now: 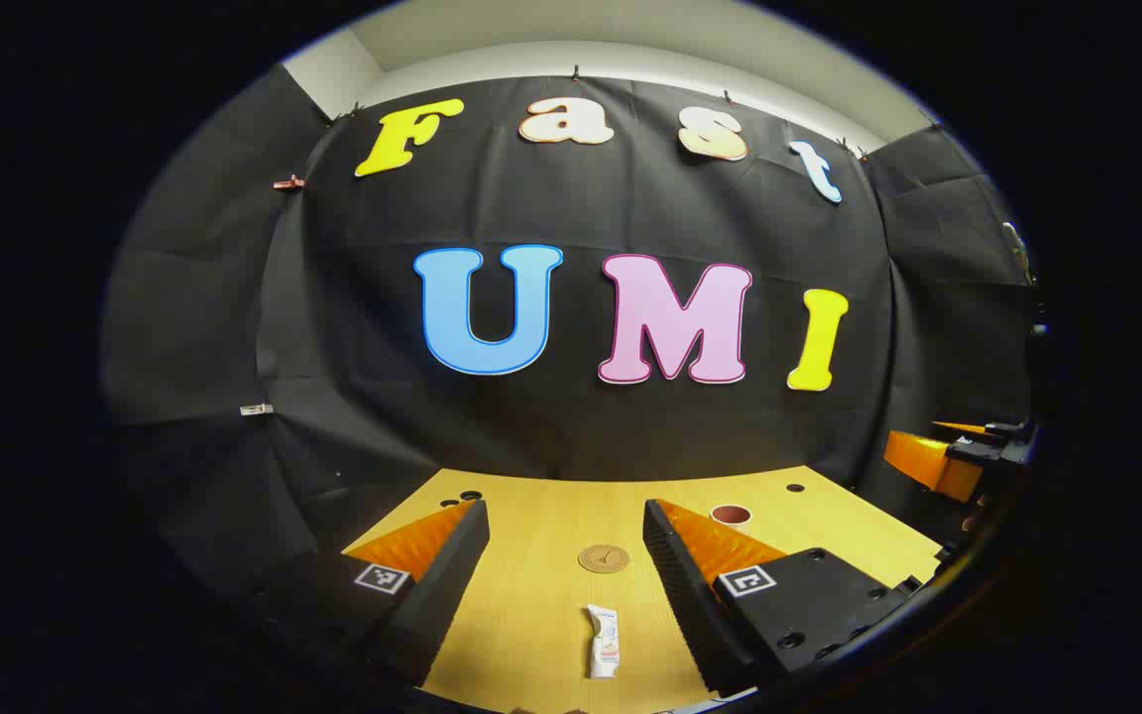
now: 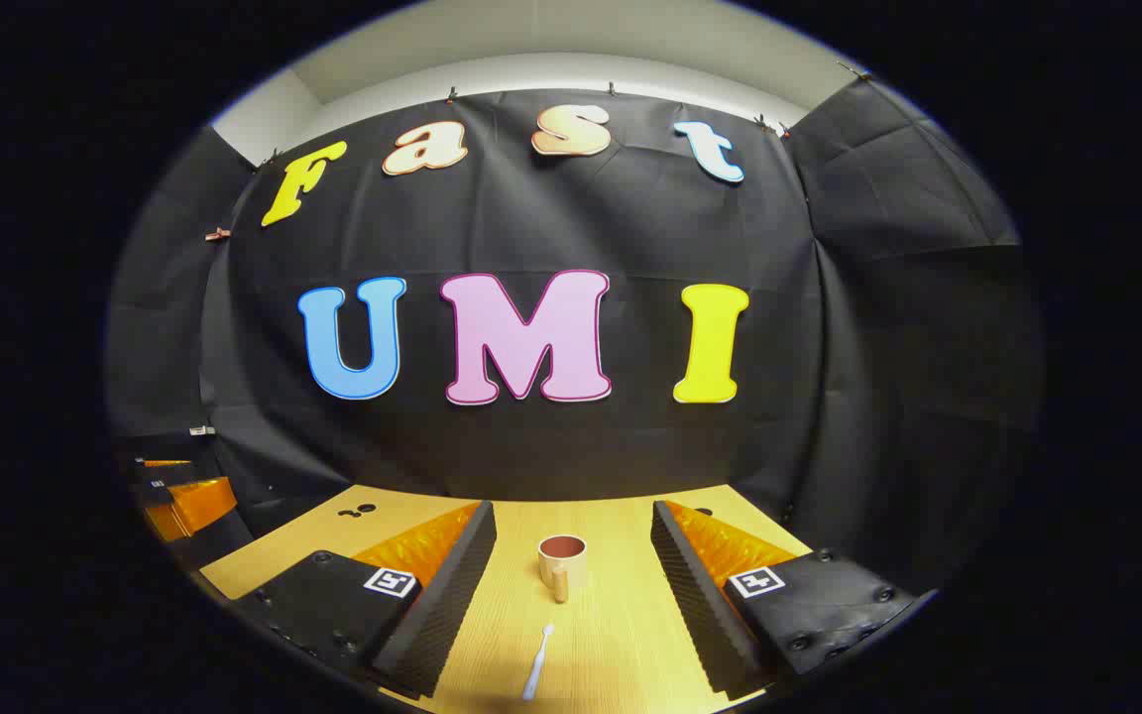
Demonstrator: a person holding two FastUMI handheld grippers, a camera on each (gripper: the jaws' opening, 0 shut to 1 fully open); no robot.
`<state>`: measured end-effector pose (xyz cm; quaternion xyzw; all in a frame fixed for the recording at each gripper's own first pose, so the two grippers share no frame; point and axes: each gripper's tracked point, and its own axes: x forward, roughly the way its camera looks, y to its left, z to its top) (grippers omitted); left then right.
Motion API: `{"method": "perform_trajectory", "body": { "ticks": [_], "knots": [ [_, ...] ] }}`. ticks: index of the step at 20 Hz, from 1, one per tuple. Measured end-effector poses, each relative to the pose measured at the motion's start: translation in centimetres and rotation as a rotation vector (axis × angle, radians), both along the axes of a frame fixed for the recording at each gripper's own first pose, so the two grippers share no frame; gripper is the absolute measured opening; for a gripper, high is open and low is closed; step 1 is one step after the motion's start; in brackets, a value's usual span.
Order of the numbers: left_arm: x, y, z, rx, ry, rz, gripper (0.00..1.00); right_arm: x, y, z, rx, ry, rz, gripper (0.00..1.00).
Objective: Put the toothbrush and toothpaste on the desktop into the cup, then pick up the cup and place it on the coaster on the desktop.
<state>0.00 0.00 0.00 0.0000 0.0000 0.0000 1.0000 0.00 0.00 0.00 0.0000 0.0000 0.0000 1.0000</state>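
Toothpaste tube (image 1: 604, 642) lies flat on the wooden desktop (image 1: 531, 615), in the gap between the left gripper (image 1: 565, 555) fingers and near the bottom of the left gripper view; its long axis runs roughly along the gripper's line of sight, though which end carries the cap is too small to tell. Beyond it sits the round coaster (image 1: 603, 558), bare, and farther right the cup's rim shows past one finger.

In the right gripper view the toothbrush (image 2: 537, 661) lies flat too, tilted a little off the view's axis, one end toward the cup (image 2: 562, 565), which stands upright just beyond it with its handle facing the camera. The right gripper (image 2: 573, 555) frames both.

Both tongs are spread wide and hold nothing — each well above the desktop. By my reading the task stands at its first step, nothing yet in the cup. The next move likely calls for lowering one gripper and turning it so the fingers close across the narrow width of its item, not along its length.
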Motion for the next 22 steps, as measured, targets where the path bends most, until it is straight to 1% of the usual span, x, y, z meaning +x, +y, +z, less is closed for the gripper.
{"method": "perform_trajectory", "body": {
  "ticks": [4,7,11,14,18,22],
  "knots": [
    [1.2,-1.0,-1.1,-0.001,0.017,0.013,0.97,1.8,0.6,-1.1,-0.008,0.031,0.045,0.98],
    [2.3,-2.3,-2.0,-0.008,0.040,-0.002,0.97,3.0,0.7,-1.8,-0.007,0.051,0.077,0.98],
    [3.5,-2.6,-2.9,-0.012,0.063,0.008,0.97,4.2,-0.9,-2.8,0.011,0.079,0.070,0.98],
    [4.0,-2.0,-3.5,-0.007,0.074,0.021,0.97,4.7,-1.2,-3.2,0.011,0.090,0.074,0.98],
    [4.7,-1.8,-4.5,-0.030,0.101,0.018,0.98,5.7,-1.3,-4.0,0.011,0.112,0.084,0.98],
    [5.4,-1.7,-6.1,-0.005,0.137,0.016,0.97,6.6,-1.3,-4.9,0.011,0.137,0.089,0.98]
  ]
}}
